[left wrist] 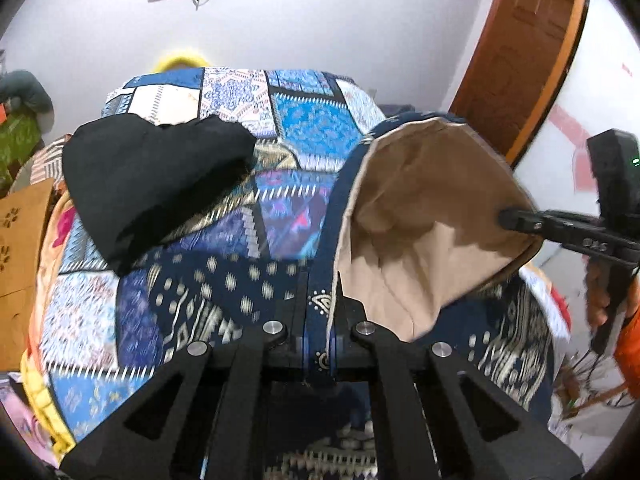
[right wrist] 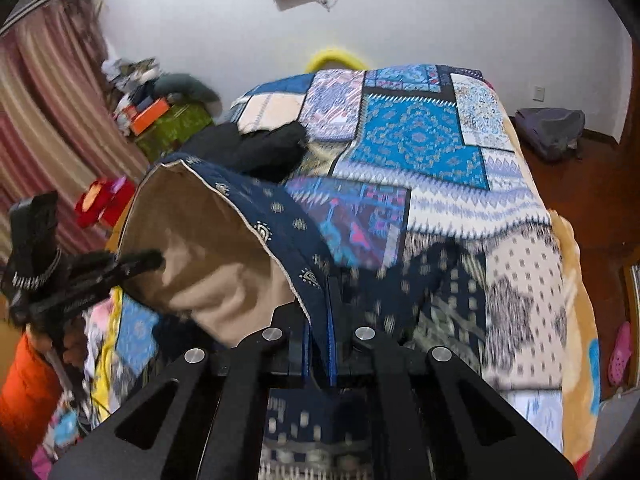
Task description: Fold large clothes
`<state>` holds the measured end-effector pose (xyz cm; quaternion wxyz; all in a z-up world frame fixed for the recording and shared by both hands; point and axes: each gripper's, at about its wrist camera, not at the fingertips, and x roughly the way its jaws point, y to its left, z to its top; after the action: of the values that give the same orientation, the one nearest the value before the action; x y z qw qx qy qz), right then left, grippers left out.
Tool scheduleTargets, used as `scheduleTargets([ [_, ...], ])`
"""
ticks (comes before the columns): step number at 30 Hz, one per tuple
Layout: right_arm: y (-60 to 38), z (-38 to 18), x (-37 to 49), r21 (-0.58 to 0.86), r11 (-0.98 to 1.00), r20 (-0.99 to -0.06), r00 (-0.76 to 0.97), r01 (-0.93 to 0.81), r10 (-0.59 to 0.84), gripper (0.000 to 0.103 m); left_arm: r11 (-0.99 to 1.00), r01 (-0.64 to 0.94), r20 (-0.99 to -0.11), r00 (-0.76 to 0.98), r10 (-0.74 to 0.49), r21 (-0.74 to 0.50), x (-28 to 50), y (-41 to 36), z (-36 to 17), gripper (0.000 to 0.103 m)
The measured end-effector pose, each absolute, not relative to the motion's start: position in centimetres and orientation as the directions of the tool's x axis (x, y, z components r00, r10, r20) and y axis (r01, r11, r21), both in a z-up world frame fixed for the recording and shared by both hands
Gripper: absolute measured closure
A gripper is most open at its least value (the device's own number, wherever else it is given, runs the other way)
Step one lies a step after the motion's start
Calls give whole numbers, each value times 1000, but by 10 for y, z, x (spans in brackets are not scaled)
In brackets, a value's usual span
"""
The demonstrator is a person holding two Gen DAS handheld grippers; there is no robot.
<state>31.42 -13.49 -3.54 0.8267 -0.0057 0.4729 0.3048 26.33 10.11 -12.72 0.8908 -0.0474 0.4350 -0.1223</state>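
Note:
A large navy patterned garment with a tan lining [left wrist: 420, 216] is lifted over the bed. My left gripper [left wrist: 320, 300] is shut on its navy printed hem, which runs between the fingers. My right gripper [right wrist: 320, 300] is shut on another part of the same hem; its tan lining [right wrist: 208, 248] billows to the left. The right gripper also shows in the left wrist view [left wrist: 516, 220] at the far edge of the cloth. The left gripper shows in the right wrist view [right wrist: 152, 258]. The rest of the garment hangs down below both grippers.
A blue patchwork quilt [left wrist: 304, 128] covers the bed. A black garment [left wrist: 160, 176] lies on it at the far left, also in the right wrist view [right wrist: 264, 148]. A wooden door [left wrist: 528, 48] stands right. Boxes and clutter [right wrist: 160, 120] sit by striped curtains. A grey bag [right wrist: 548, 130] lies on the floor.

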Motion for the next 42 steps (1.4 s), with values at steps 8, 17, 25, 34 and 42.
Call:
scheduleTargets([
  [8, -156, -38, 265, 262, 808, -822, 316, -527, 473, 93, 965, 145, -821, 507, -263, -220, 214, 105, -143, 81],
  [17, -174, -19, 246, 309, 809, -818, 294, -500, 494, 88, 986, 127, -786, 596, -166, -112, 171, 110, -109, 63],
  [25, -153, -1, 256, 271, 807, -765, 392, -524, 511, 68, 994, 93, -691, 715, -110, -61, 187, 108, -69, 49],
  [34, -121, -59, 293, 237, 849, -844, 333, -472, 421, 67, 985, 77, -793, 585, -170, -155, 252, 86, -133, 49],
  [42, -138, -114, 271, 204, 853, -896, 259, -480, 360, 67, 988, 157, -883, 464, -71, 3, 230, 58, -220, 49],
])
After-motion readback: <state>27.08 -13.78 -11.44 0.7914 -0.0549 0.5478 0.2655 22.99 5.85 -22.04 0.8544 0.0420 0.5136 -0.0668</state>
